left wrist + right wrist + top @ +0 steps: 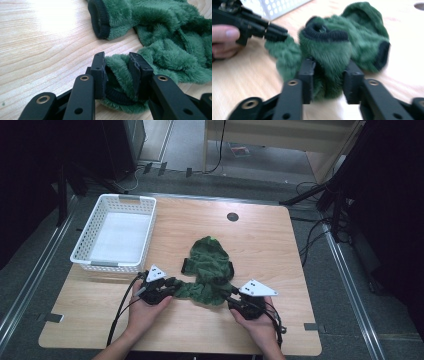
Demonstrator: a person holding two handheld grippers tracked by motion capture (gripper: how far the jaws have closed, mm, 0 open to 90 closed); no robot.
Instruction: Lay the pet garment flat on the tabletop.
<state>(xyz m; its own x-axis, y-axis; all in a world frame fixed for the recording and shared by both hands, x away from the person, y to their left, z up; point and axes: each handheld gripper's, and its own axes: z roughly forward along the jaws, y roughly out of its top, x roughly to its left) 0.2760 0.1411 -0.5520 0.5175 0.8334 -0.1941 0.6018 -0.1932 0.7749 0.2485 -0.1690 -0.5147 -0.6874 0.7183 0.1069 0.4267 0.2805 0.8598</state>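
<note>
The green fleece garment (209, 270) is lying crumpled near the centre of the wooden table (280, 270), at 4 o'clock from the white basket (117, 232). We are seeing 2 grippers working its near edge. The left gripper (117, 72) is clamping a fuzzy fold at the garment's 8 o'clock. The right gripper (328, 75) is squeezing a black-cuffed sleeve (325, 37) at its 5 o'clock.
</note>
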